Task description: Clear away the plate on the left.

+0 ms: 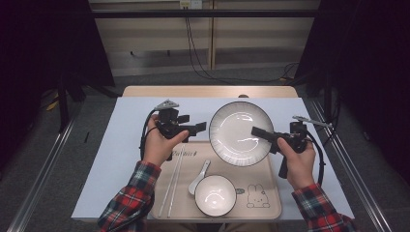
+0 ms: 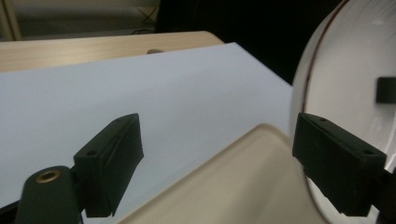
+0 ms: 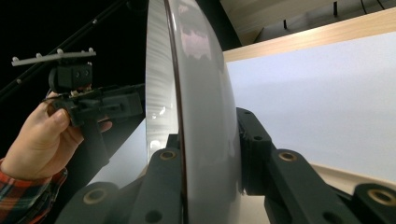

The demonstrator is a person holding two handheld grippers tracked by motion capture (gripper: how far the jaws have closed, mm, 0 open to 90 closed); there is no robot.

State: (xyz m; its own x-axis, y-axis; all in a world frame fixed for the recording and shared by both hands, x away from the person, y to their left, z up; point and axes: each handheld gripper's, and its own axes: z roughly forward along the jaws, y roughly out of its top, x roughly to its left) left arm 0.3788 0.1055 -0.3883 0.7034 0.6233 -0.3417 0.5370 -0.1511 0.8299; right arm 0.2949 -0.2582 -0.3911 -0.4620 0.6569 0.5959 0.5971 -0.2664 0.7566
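L gripper (image 1: 196, 128) sits over the tray's (image 1: 263, 210) far-left corner, jaws spread wide w/ nothing between them – clear in the left gripper view, where one pad (image 2: 109, 163) hangs over the white table cover (image 2: 140, 88) and the other is just beside the plate's rim. L hand (image 1: 157, 145) wraps the handle from below.

Chopsticks (image 1: 173, 181) lie along the tray's left edge, pointing near-to-far. Spoon (image 1: 199, 176) is next to them, handle toward the far side. Small bowl (image 1: 215, 195) sits at the tray's near edge, about mid-width.

Plate (image 1: 240, 133) – white, dark rim line, fine ribbing round the inner wall, glossy. It's at the tray's far edge, overhanging onto the table cover. In the right gripper view it reads as tipped up almost on edge, so prob. lifted off the tray on the R side; can't tell if its L side touches anything.

R gripper (image 1: 261, 133) is pinching the plate's right rim, one jaw on each face. R hand (image 1: 297, 162) holds it off the tray's right edge.

Key relation: plate lies directly R of the L gripper, rim just beside its open jaws, no grip there yet. The L gripper looks best placed to take the free L rim – likely a two-sided hold, a short move rightward.

Risk, as I judge it: slick glaze, one-edge pinch, could slip or swing.
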